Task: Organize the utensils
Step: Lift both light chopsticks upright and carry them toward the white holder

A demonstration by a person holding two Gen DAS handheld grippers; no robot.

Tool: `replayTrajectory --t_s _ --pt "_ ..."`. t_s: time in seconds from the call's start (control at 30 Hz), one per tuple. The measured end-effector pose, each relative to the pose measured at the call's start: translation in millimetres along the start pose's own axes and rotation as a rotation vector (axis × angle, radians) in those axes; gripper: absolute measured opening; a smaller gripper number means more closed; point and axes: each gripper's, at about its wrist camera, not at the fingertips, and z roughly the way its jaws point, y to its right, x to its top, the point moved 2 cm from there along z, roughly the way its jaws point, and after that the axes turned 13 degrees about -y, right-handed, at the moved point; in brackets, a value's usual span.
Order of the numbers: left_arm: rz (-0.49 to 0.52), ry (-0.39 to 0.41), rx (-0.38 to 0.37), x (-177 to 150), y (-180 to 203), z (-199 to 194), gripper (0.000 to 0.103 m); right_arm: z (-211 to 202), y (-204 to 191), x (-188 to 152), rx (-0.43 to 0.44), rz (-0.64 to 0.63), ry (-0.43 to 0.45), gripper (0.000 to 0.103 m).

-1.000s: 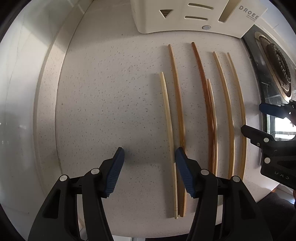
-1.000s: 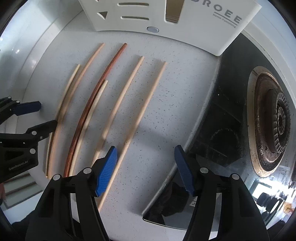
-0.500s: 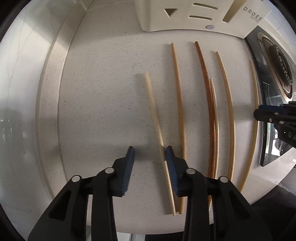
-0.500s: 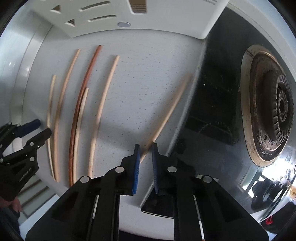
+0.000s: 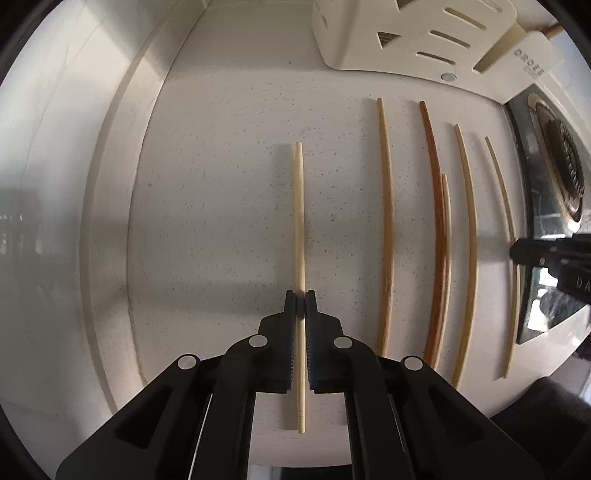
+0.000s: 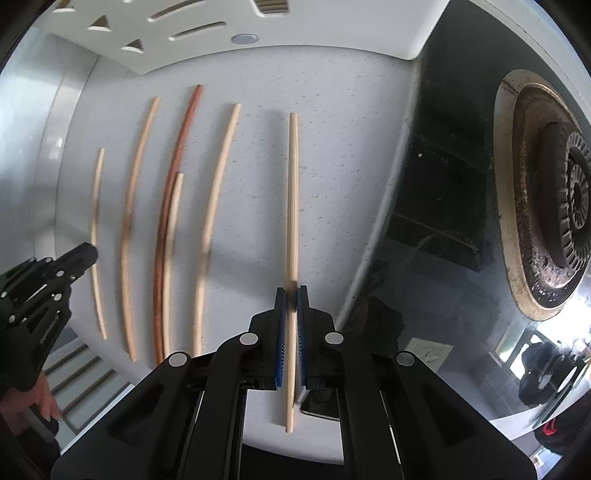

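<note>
Left wrist view: left gripper (image 5: 300,295) pointing down at speckled counter (image 5: 221,221), jaws just closed and clamped on pale chopstick (image 5: 299,221), apart from four more chopsticks (image 5: 388,221) lying on the counter to its right. Right wrist view: right gripper (image 6: 291,291), jaws just closed, pinches tan chopstick (image 6: 292,184) near the stove edge (image 6: 424,184). White utensil holder (image 6: 295,26) at counter's far end.

both wrist views look steeply down, close over countertop (image 5: 221,184) – share chopstick row (image 6: 173,221), rack, hob.
</note>
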Motion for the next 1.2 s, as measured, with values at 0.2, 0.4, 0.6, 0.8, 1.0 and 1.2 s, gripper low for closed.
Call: replayTrajectory --t_s 0.2,0.4,0.6,0.8,1.0,1.2 --pt "-0.003 0.034 -0.008 -18 -7 -9 0.004 -9 -17 -21 -0.007 -0.039 0.044 0.006" --pt "-0.009 0.057 -0.004 -22 -7 -26 0.004 -15 -21 -39 0.001 -0.068 0.074 0.007" --pt "-0.032 0.116 -0.015 -32 1 -42 0.004 -39 -22 -51 0.021 -0.119 0.154 0.007" --pt "-0.102 0.232 -0.049 -39 -7 -84 0.004 -69 -25 -65 0.047 -0.177 0.305 0.007" --pt "-0.144 0.356 -0.030 -40 -6 -127 0.004 -92 -28 -75 0.086 -0.241 0.367 0.006" --pt "-0.122 0.405 -0.010 -35 11 -143 0.004 -107 -12 -73 0.105 -0.250 0.437 0.007"
